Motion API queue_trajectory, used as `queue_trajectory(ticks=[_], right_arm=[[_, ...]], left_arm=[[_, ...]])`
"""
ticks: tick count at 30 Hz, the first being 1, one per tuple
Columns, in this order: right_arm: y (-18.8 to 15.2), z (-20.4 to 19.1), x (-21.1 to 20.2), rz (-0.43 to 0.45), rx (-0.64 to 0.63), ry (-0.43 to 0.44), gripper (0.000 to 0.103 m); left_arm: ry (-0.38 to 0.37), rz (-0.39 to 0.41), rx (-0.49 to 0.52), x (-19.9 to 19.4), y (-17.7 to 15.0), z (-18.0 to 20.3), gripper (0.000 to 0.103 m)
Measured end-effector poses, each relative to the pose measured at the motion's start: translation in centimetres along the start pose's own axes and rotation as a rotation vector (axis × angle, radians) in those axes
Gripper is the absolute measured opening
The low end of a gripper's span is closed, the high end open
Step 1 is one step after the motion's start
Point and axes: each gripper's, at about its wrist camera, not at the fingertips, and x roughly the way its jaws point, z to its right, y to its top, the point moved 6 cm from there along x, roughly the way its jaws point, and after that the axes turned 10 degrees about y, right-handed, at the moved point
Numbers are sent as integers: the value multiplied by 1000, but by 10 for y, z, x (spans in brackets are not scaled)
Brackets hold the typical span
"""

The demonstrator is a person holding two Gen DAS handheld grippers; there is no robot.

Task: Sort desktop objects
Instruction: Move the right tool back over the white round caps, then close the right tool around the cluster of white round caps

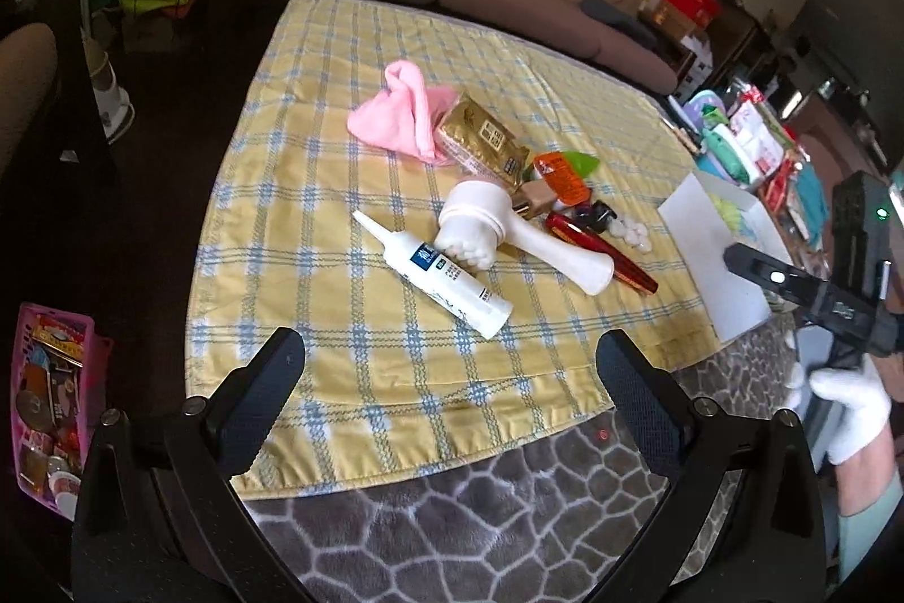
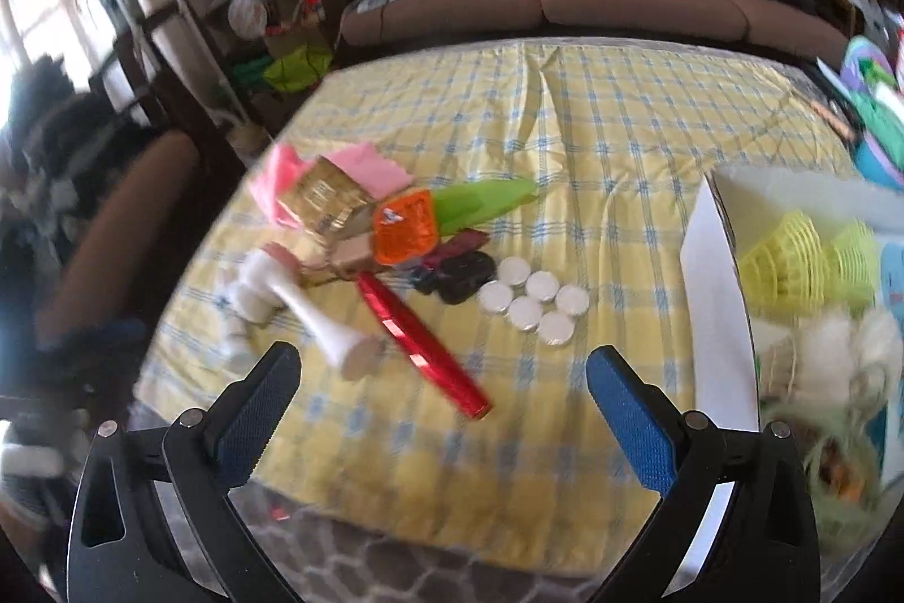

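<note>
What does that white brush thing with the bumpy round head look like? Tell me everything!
The white brush looks like smooth plastic. It has a round, drum-shaped head with a cluster of small white knobs on its face, and a slim handle that flares out at its flat end. It lies on its side on the yellow checked cloth, not held by either gripper. Its knobby face rests against the white squeeze bottle, and the red pen lies alongside its handle. The right wrist view shows it too, blurred.
</note>
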Motion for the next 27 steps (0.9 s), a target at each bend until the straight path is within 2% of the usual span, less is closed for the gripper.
queue_trajectory(ticks=[3,10,12,13,17,24,27], right_arm=[[11,10,20,-77,-81,-44,101],[23,25,64,-395,-356,-121,88],[22,32,75,-473,-400,-124,83],[22,35,80,-498,-410,-125,76],[19,45,93,-545,-410,-109,68],[15,57,94,-542,-328,-43,67],[15,56,89,-544,-291,-24,47]], left_arm=[[11,-3,34,9,0,5,103],[-21,-31,55,26,0,10,103],[-37,-30,44,26,3,10,103],[-47,-29,45,26,4,11,103],[-68,-18,61,25,9,19,103],[-108,-28,101,25,7,33,103],[-137,-21,116,22,6,41,103]])
